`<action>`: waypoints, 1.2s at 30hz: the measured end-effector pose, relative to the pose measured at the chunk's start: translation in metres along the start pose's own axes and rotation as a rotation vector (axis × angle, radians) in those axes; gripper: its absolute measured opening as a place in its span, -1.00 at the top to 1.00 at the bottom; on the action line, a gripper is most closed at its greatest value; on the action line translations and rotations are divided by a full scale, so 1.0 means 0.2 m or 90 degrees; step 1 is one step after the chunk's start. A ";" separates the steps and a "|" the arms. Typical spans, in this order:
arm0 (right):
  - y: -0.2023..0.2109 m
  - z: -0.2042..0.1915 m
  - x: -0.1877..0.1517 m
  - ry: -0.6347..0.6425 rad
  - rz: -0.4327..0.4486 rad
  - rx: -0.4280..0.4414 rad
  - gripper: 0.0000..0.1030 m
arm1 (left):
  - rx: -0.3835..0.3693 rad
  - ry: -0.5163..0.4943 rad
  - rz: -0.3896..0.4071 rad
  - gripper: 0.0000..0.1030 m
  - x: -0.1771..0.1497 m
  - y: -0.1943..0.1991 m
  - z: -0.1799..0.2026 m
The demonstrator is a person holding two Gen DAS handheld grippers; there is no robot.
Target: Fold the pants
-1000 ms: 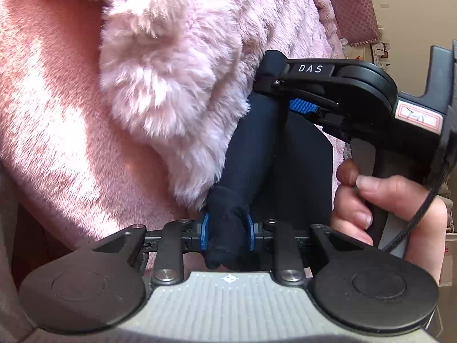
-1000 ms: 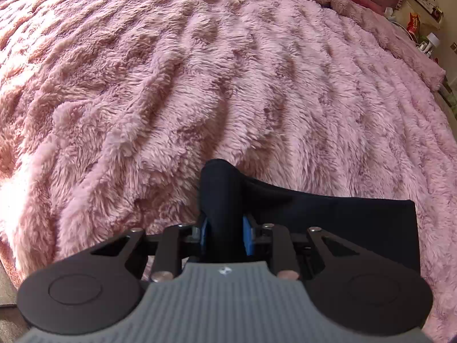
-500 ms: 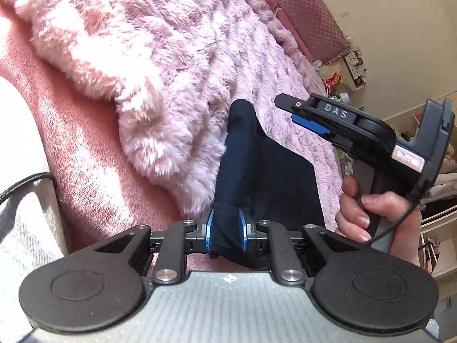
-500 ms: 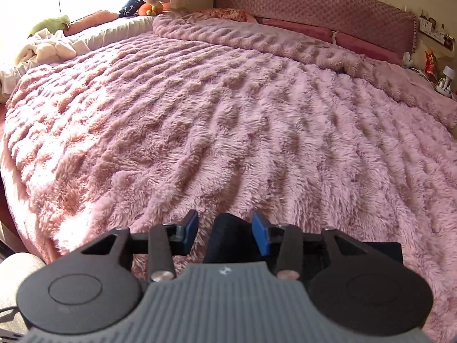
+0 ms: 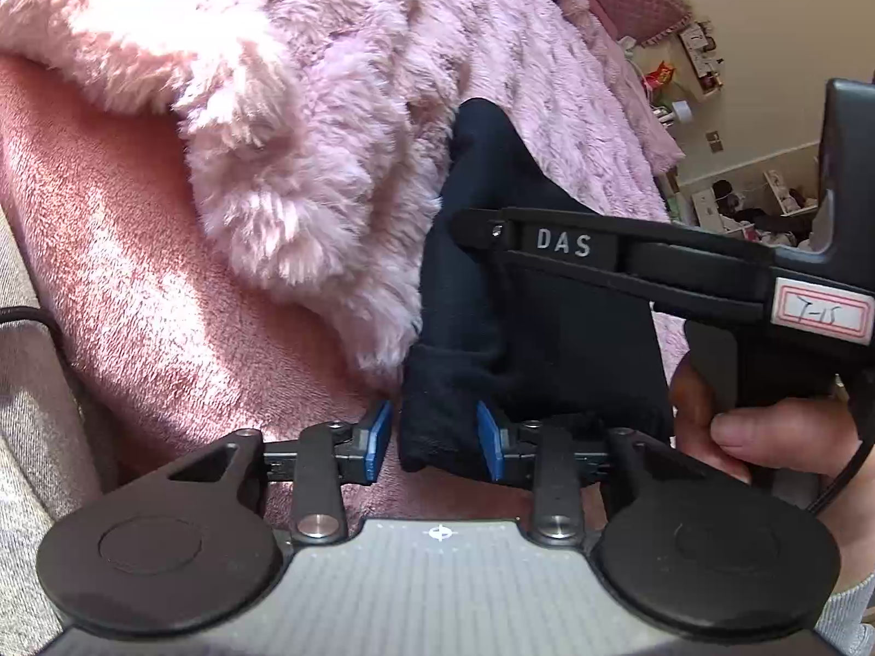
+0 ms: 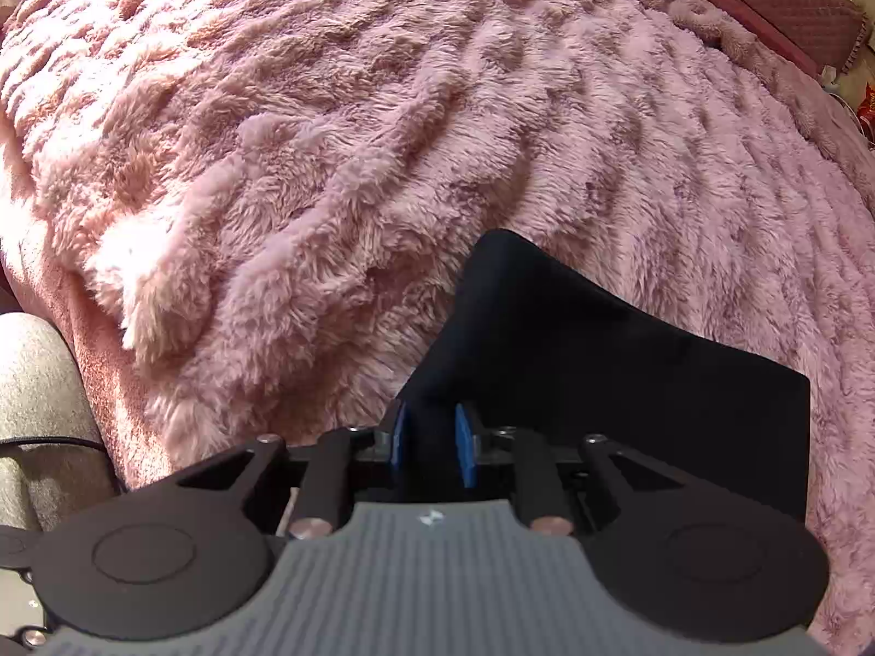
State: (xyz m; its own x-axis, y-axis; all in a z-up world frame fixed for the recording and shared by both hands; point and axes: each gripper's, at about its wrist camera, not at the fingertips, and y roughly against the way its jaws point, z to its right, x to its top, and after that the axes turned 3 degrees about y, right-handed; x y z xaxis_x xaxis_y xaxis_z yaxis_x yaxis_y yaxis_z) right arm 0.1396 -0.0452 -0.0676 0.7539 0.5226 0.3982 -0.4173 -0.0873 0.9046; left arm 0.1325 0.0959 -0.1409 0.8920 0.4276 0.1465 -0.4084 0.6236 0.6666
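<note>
1. Pants (image 5: 525, 295) lie lower centre on the bed (image 5: 328, 109), at its edge.
2. Left tongs (image 5: 435, 440) are spread around one corner (loosely).
3. Right tongs (image 6: 432, 451) pinch another, probably to carry the fold.

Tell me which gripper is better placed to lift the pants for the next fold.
Probably the right gripper: it looks shut on the pants. The left gripper has a gap beside the cloth.
</note>
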 end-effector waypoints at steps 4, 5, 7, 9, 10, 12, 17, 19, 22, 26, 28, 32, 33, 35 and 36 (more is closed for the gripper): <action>0.00 0.03 0.02 -0.032 -0.004 -0.008 0.50 | -0.033 0.019 -0.028 0.20 -0.02 -0.01 -0.03; -0.01 0.04 0.02 -0.038 -0.008 -0.007 0.47 | -0.048 0.019 -0.029 0.39 -0.02 -0.01 -0.04; -0.03 0.05 0.02 -0.042 -0.013 -0.001 0.48 | -0.040 0.015 -0.017 0.60 -0.03 -0.01 -0.04; -0.03 0.04 0.02 -0.037 -0.011 0.003 0.64 | -0.041 0.021 -0.015 0.70 -0.04 0.00 -0.05; -0.04 0.04 0.02 -0.034 -0.008 0.004 0.76 | -0.037 0.016 -0.009 0.72 -0.05 0.01 -0.04; -0.04 0.02 0.02 -0.030 0.002 -0.003 0.88 | -0.021 -0.001 0.004 0.73 -0.06 0.02 -0.01; -0.03 0.04 0.02 -0.072 0.027 -0.004 0.99 | 0.027 -0.004 -0.021 0.87 -0.11 0.01 0.04; -0.04 0.05 0.02 -0.083 0.032 0.001 1.00 | 0.039 -0.015 -0.029 1.00 -0.13 0.01 0.04; -0.03 0.05 0.02 -0.074 0.055 -0.010 1.00 | 0.058 0.006 -0.074 1.00 -0.17 -0.02 -0.01; 0.02 0.07 0.01 -0.073 0.096 0.012 1.00 | 0.032 -0.039 -0.015 0.96 -0.19 0.08 0.04; 0.05 0.09 0.01 -0.078 0.102 0.019 1.00 | 0.027 -0.078 0.040 0.82 -0.20 0.16 0.08; 0.03 0.12 0.02 -0.093 0.068 0.052 0.86 | 0.051 -0.133 0.071 0.36 -0.17 0.17 0.12; 0.01 0.11 0.02 -0.092 0.048 0.057 0.68 | 0.044 -0.135 0.040 0.35 -0.15 0.13 0.12; -0.01 0.09 0.01 -0.082 0.029 0.051 0.60 | 0.034 -0.096 -0.009 0.35 -0.10 0.06 0.10; -0.03 0.08 0.00 -0.076 0.023 0.044 0.60 | 0.038 -0.087 -0.014 0.35 -0.09 0.04 0.09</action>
State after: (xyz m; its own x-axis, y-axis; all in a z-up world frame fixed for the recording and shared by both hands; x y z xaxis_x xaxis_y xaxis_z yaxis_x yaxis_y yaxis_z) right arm 0.1505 -0.0583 -0.0694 0.7963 0.4132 0.4418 -0.4121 -0.1640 0.8962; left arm 0.1171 0.0827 -0.1249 0.9204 0.3182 0.2273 -0.3798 0.5896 0.7128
